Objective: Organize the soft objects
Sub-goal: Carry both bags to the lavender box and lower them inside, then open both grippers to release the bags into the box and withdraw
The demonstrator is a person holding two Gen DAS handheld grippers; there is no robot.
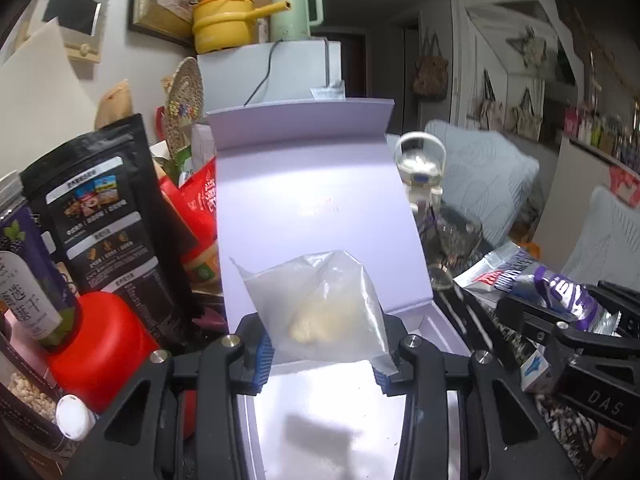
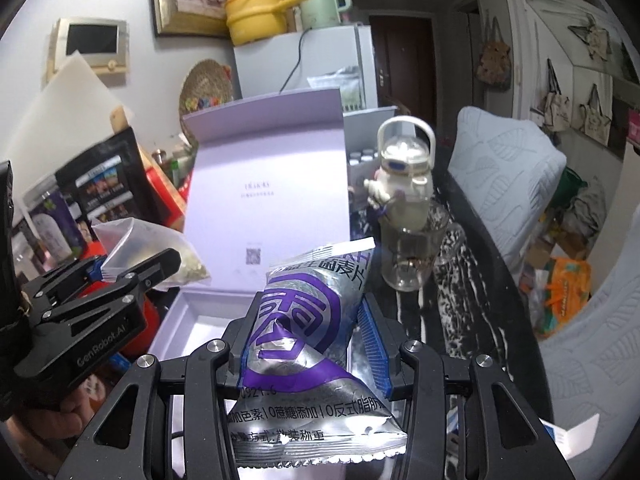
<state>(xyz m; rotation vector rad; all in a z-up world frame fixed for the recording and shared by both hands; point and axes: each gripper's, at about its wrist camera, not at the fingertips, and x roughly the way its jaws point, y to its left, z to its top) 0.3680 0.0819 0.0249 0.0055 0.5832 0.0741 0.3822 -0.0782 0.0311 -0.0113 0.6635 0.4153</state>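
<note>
Resting btwn fingers (image 2: 372,344): silver pouch (image 2: 304,344), clear bag (image 1: 320,304).

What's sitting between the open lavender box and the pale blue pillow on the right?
In the right wrist view, a handled water bottle and a clear glass cup stand between the box and the pillow.

Both wrist cameras look forward and downward along their jaws, close above the open lavender box (image 1: 320,200) (image 2: 268,184). Shared ground: the box, yellow pot (image 1: 222,20) (image 2: 256,12) at 12 o'clock, water bottle (image 1: 420,168) (image 2: 404,176).
</note>
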